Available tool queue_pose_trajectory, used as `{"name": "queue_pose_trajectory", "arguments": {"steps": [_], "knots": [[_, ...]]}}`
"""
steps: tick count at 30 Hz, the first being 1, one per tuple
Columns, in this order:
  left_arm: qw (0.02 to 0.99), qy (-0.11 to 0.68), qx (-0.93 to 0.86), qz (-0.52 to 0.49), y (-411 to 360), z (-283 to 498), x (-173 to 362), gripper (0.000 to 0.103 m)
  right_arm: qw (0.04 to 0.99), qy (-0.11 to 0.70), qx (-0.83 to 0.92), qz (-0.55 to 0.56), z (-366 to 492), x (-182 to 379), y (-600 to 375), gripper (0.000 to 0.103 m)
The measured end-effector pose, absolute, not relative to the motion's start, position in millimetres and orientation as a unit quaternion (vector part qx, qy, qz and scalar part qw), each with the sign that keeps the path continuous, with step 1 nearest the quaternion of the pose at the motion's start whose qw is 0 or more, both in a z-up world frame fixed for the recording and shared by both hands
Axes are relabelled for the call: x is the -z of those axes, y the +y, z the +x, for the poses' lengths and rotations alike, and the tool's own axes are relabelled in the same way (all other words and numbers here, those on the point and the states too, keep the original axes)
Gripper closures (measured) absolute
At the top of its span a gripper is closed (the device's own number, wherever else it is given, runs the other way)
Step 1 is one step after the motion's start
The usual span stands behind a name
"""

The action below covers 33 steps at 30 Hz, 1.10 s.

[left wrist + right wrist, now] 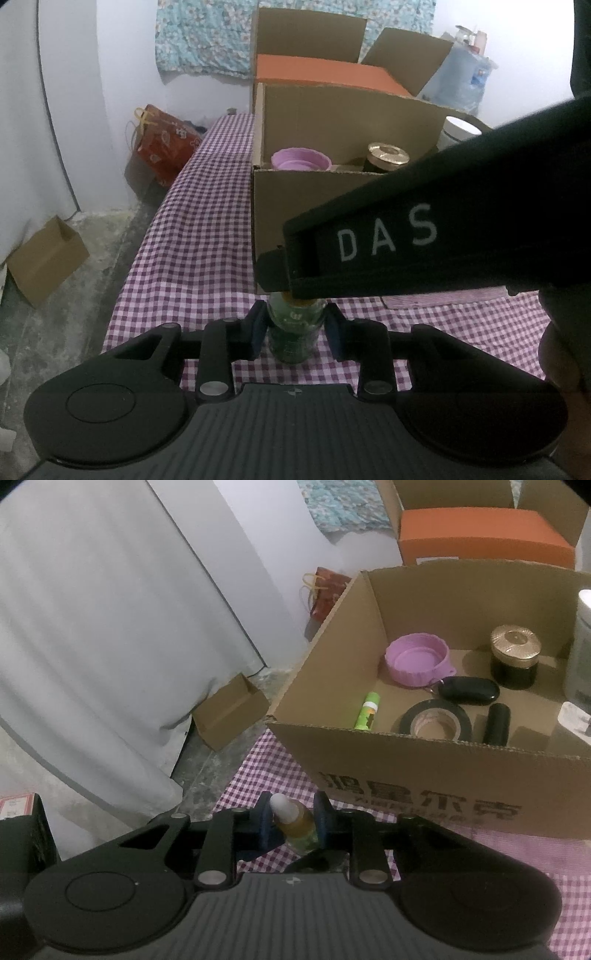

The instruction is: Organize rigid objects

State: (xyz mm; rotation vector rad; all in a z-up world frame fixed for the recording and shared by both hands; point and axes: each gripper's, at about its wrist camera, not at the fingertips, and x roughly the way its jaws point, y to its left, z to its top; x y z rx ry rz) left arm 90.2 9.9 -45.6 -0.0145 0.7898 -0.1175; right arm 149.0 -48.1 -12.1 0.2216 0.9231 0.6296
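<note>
Glass bottle between left claw pads (gripped), upright.

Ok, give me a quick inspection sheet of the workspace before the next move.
Surface: purple-and-white checked tablecloth.
Job's things: small dropper bottle of amber liquid; open brown cardboard box holding a pink ribbed lid, gold-capped dark jar, black tape roll, green glue stick, black key fob.
Clutter: orange box behind.
Grippers: left gripper and right gripper both shut on the bottle.
Cables: nothing seen.
Surroundings: red gift bag, small carton on floor.
</note>
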Motion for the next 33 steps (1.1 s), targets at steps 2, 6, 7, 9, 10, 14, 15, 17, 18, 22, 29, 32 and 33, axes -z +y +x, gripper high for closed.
{"name": "queue_pose_trajectory", "arguments": {"steps": [2,6,7,9,10,14,15,17,18,22,29,32,33], "knots": [[0.922,0.382,0.057,-0.005,9,89,44,0.07,0.843,0.434,-0.299,0.104,146,10,-49,0.077],[0.925,0.376,0.055,-0.002,7,83,38,0.07,0.846,0.428,-0.301,0.105,141,3,-51,0.077],[0.926,0.374,0.054,-0.001,7,81,36,0.07,0.846,0.427,-0.302,0.106,140,2,-52,0.077],[0.928,0.37,0.054,0.0,7,79,33,0.07,0.847,0.423,-0.303,0.107,136,-2,-53,0.077],[0.928,0.368,0.054,0.001,6,77,32,0.07,0.848,0.421,-0.304,0.108,134,-4,-54,0.077],[0.93,0.363,0.058,0.002,4,70,29,0.07,0.852,0.413,-0.304,0.107,125,-9,-57,0.077],[0.93,0.363,0.06,0.001,3,69,30,0.07,0.853,0.413,-0.302,0.107,122,-9,-58,0.077],[0.928,0.365,0.068,0.0,2,67,33,0.07,0.853,0.415,-0.297,0.109,120,-7,-60,0.077],[0.927,0.367,0.072,-0.001,1,67,35,0.07,0.853,0.417,-0.294,0.112,118,-6,-62,0.077],[0.92,0.38,0.092,-0.006,0,69,46,0.07,0.852,0.428,-0.276,0.123,116,5,-68,0.077],[0.916,0.385,0.109,0.008,-1,69,54,0.07,0.845,0.436,-0.267,0.153,112,19,-78,0.076],[0.915,0.388,0.108,0.013,-5,70,56,0.07,0.845,0.434,-0.267,0.162,111,21,-81,0.076],[0.915,0.39,0.106,0.016,-6,70,56,0.069,0.844,0.434,-0.268,0.164,111,21,-81,0.076]]}}
